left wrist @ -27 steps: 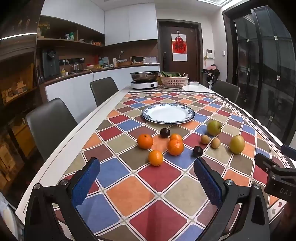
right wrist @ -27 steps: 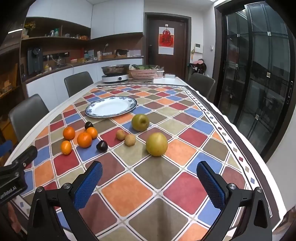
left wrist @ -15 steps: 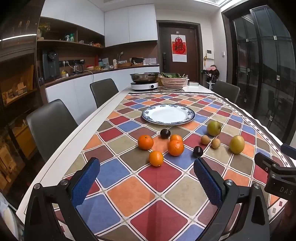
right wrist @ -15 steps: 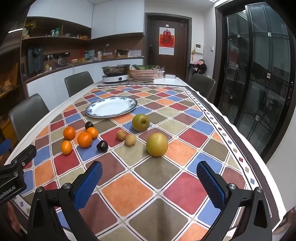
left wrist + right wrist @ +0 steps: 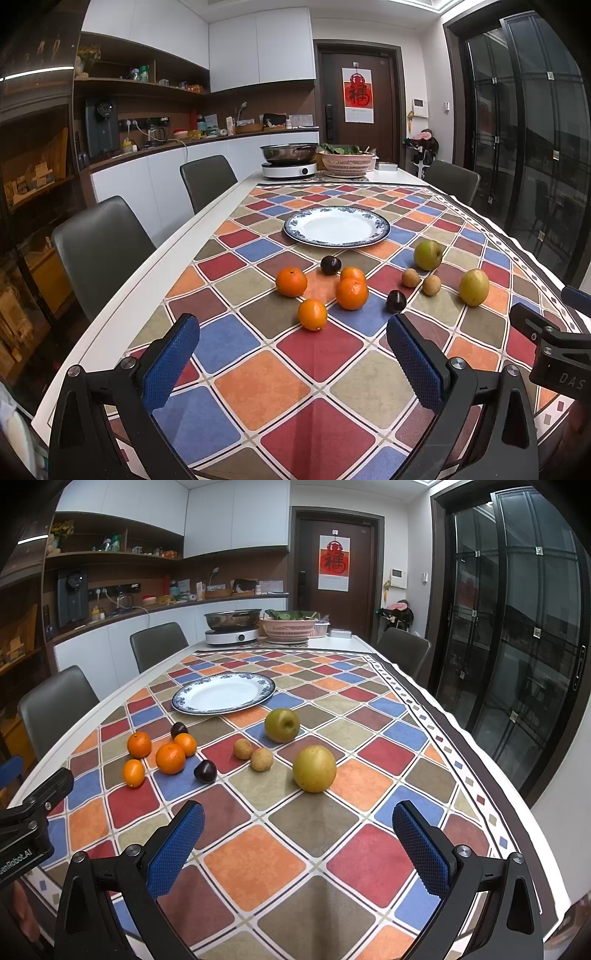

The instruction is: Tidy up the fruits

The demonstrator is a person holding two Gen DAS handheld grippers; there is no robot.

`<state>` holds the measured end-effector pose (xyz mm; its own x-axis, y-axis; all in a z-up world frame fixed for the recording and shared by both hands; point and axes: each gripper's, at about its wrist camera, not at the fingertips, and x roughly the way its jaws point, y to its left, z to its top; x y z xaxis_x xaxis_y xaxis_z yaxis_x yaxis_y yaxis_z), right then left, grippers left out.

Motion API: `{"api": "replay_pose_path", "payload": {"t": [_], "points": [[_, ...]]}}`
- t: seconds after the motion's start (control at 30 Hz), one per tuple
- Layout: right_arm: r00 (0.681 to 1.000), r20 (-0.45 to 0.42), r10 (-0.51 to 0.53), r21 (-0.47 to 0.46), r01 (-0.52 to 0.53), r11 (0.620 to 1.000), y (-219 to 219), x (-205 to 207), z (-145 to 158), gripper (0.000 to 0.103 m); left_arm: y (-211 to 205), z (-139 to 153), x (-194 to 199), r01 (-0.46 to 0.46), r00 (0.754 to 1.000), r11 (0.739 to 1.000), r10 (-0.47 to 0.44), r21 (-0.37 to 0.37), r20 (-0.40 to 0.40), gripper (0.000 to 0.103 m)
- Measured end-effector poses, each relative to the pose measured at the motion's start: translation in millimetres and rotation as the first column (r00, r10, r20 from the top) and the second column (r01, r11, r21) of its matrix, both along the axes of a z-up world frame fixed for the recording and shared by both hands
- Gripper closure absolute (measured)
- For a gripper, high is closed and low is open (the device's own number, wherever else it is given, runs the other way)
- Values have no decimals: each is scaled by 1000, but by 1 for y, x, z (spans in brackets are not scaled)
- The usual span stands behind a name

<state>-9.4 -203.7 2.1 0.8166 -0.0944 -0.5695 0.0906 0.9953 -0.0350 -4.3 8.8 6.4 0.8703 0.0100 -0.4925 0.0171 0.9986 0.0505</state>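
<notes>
An empty white plate with a blue rim [image 5: 380,230] [image 5: 266,694] lies mid-table. In front of it lie several oranges [image 5: 352,293] [image 5: 170,758], two dark plums [image 5: 396,301] [image 5: 205,771], two small brown fruits [image 5: 410,277] [image 5: 261,759], a green apple [image 5: 427,255] [image 5: 282,724] and a yellow pear [image 5: 474,287] [image 5: 314,768]. My left gripper [image 5: 292,360] is open and empty above the near table, short of the oranges. My right gripper [image 5: 298,843] is open and empty, short of the pear.
The table [image 5: 177,240] has a checkered cloth. An induction cooker with a pan [image 5: 289,162] and a pink basket of greens [image 5: 347,160] stand at the far end. Grey chairs [image 5: 99,251] line the left side; one stands far right [image 5: 402,651].
</notes>
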Motion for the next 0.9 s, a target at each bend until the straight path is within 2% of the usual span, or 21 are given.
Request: {"api": "replay_pose_path", "payload": {"t": [0.9], "points": [[1000,4,2,-4,-2,1000,1,0,0,1,0,-1,1,0,1000,1000,0,1,0,0]]}}
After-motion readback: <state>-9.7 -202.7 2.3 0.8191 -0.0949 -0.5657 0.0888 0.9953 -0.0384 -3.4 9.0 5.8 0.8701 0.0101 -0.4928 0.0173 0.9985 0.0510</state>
